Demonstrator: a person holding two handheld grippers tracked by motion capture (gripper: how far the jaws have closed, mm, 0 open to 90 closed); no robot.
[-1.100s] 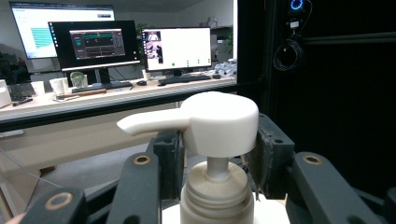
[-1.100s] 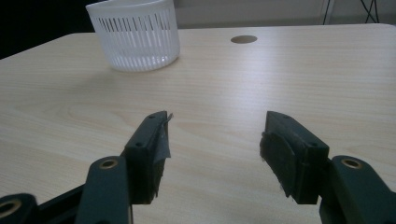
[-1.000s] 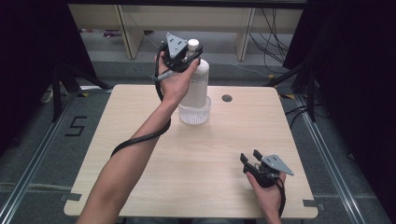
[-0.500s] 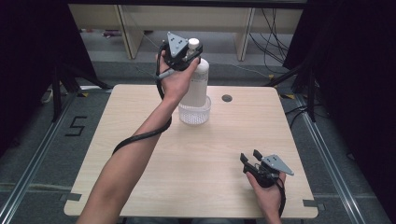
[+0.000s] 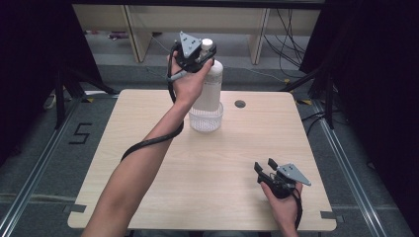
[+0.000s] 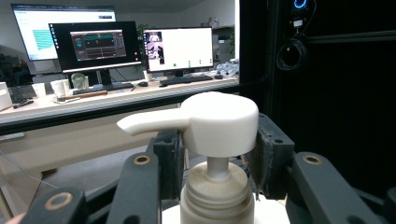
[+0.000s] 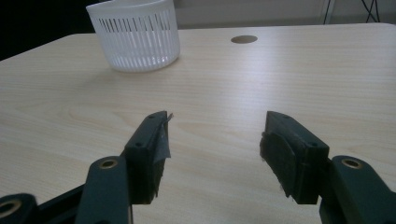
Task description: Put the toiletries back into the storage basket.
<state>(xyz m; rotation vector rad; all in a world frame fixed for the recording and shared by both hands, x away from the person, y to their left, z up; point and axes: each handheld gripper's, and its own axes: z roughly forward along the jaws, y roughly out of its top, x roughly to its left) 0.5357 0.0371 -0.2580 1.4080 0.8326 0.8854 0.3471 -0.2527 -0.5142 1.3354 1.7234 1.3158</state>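
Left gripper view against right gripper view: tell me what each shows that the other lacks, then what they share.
The left gripper view alone shows the pump bottle up close, its neck between the left gripper's pads, with a desk of monitors behind. The right gripper view alone shows the white basket, the table with its round hole, and the right gripper open and empty. Both look along a pair of black jaws rising from the bottom.

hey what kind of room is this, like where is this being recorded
Probably a lab or office workspace set up for recording. Beyond the pump bottle stands a desk with computer monitors; the wooden table sits among dark curtains, with loose cables behind.
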